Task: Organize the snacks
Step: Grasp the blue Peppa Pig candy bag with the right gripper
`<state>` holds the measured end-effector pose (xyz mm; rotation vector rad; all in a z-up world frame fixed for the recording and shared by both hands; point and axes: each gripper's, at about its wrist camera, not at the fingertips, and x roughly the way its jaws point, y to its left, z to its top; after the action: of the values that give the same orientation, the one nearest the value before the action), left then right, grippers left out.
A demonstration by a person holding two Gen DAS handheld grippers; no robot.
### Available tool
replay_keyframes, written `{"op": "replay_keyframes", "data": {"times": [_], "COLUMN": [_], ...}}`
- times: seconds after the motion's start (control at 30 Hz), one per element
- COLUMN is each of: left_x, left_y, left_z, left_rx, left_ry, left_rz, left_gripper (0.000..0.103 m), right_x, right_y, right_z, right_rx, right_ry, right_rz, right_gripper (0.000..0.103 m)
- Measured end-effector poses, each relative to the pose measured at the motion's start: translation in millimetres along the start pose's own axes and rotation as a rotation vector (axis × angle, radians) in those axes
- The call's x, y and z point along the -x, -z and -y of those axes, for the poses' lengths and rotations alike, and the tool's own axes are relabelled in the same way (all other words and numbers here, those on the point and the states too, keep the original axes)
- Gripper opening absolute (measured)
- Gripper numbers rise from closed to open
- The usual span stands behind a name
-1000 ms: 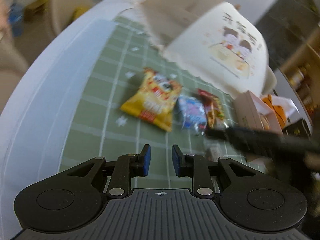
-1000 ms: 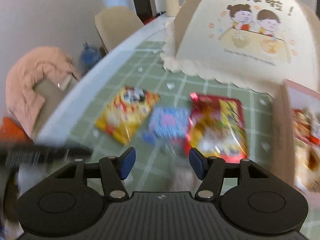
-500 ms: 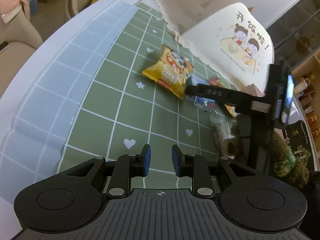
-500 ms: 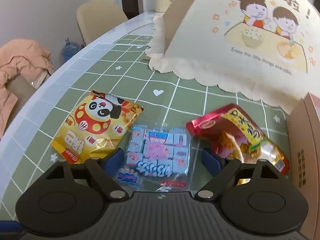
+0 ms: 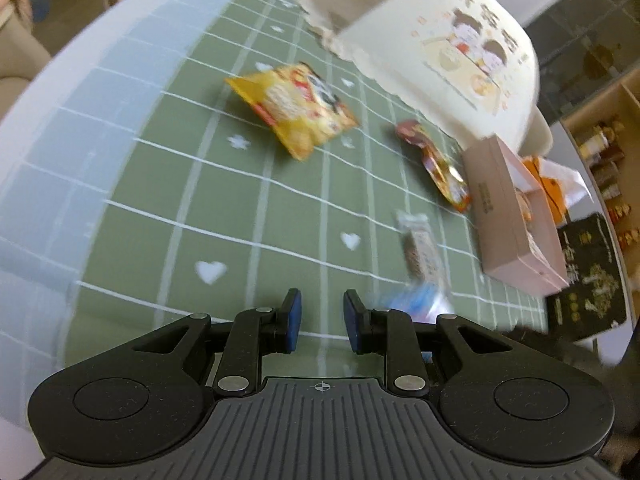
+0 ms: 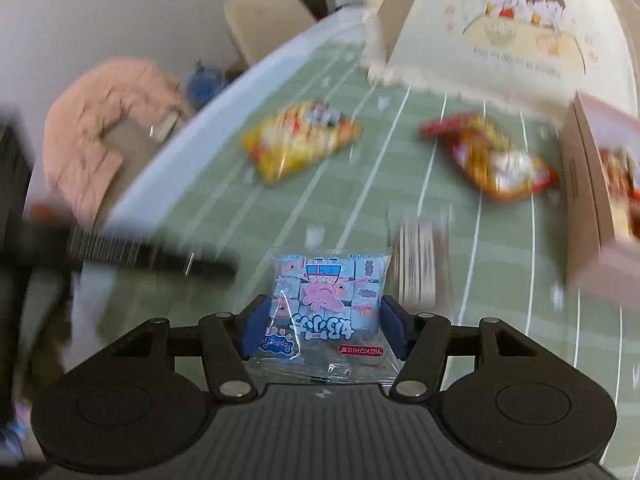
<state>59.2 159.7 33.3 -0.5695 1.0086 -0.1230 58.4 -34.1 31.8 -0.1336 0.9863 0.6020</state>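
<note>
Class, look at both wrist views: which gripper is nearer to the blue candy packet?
Right. The right gripper holds the blue candy packet between its fingers. The left gripper is shut and empty, with the packet just off to its right.

On the tabletop [image 6: 340, 184], the panda chip bag [image 6: 300, 144] sits upper centre and the red snack bag [image 6: 492, 156] to its right, beside the cardboard box [image 6: 588, 200] at the right edge. The food cover [image 6: 500, 28] stands behind them; the candy pack [image 6: 326, 304] lies between the right gripper's [image 6: 322, 328] jaws, lower centre.
</note>
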Motion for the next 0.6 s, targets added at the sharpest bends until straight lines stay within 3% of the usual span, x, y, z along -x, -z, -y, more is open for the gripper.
{"op": "replay_keyframes", "data": {"times": [0.13,0.2,0.23,0.37,0.43,0.5,0.6], "left_x": [-7.5,-9.7,-10.4,-5.8,-2.3,1.6,5.2], "left_y": [4.0,5.6,6.4,11.8,15.7,19.9,25.8], "left_z": [20.9,30.2,34.4,44.4,48.3,52.4,57.6], "left_rx": [-0.061,-0.089,-0.101,-0.135,-0.14,-0.15,-0.165], "left_ry": [0.002,-0.022,-0.043,-0.109,-0.121,-0.138,-0.158], "left_rz": [-0.027,-0.028,-0.027,-0.016,-0.014,-0.009,-0.011], "left_gripper": [0.027,0.027,0.027,0.027,0.027,0.027,0.027], "right_x": [17.5,29.2,33.2,18.0,-0.3,-17.1,-35.5], "right_y": [16.5,15.3,12.0,-12.4,-26.0,-36.2,-42.1], "right_z": [3.9,10.0,14.8,39.4,52.6,59.7,57.2], "right_rx": [-0.031,-0.04,-0.046,-0.075,-0.107,-0.122,-0.081], "right_ry": [0.024,0.041,0.054,0.125,0.129,0.133,0.143], "right_rz": [0.031,0.079,0.103,0.13,0.106,0.09,0.069], "right_gripper": [0.062,0.07,0.075,0.075,0.072,0.062,0.055]}}
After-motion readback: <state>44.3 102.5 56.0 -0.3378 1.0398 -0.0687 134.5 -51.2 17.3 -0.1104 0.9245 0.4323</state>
